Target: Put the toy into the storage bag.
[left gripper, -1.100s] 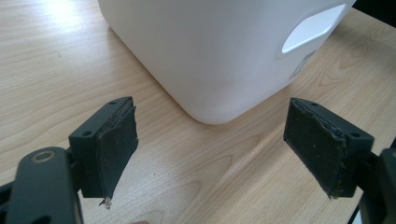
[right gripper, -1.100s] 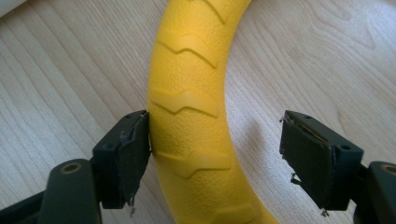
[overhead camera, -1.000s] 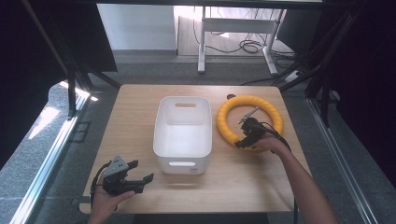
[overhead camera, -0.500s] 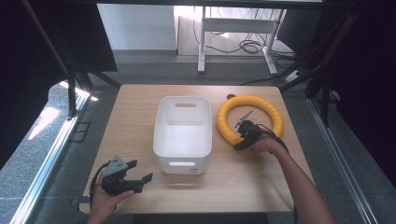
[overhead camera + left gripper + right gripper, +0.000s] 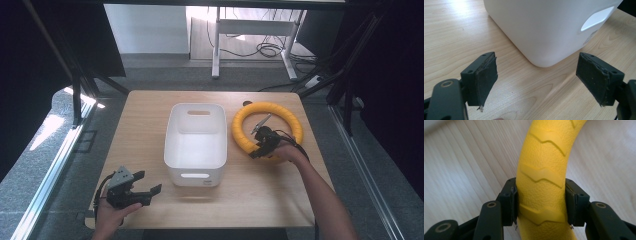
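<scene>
- High view first: wooden table [image 5: 150,125] carries a white bin [image 5: 196,142] near its middle, standing upright with its open top facing up; just to the bin's right lies a yellow ring [image 5: 267,127], flat on the wood and apart from the bin wall.
- My right gripper [image 5: 261,145] sits on the near-left arc of that ring, my right hand [image 5: 290,152] behind it; from up here I can't tell how tightly the jaws sit, the detail is too small.
- My left gripper [image 5: 142,187] is at the near-left corner of the table, held by my left hand [image 5: 112,210], its jaws pointing towards the bin's near-left corner and well apart from the ring.
- Left gripper view: the jaws stand wide apart with nothing between them but bare wood; the bin's rounded corner [image 5: 544,32] rises just ahead, a handle slot [image 5: 596,18] on the face to its right; no pad touches the bin.
- Right gripper view: the ring's textured yellow tube [image 5: 544,170], with raised zigzag ridges, runs straight up between the jaws; both pads press against its sides, so I read the right gripper [image 5: 541,202] as clamped on the ring; table wood lies to either side.
</scene>
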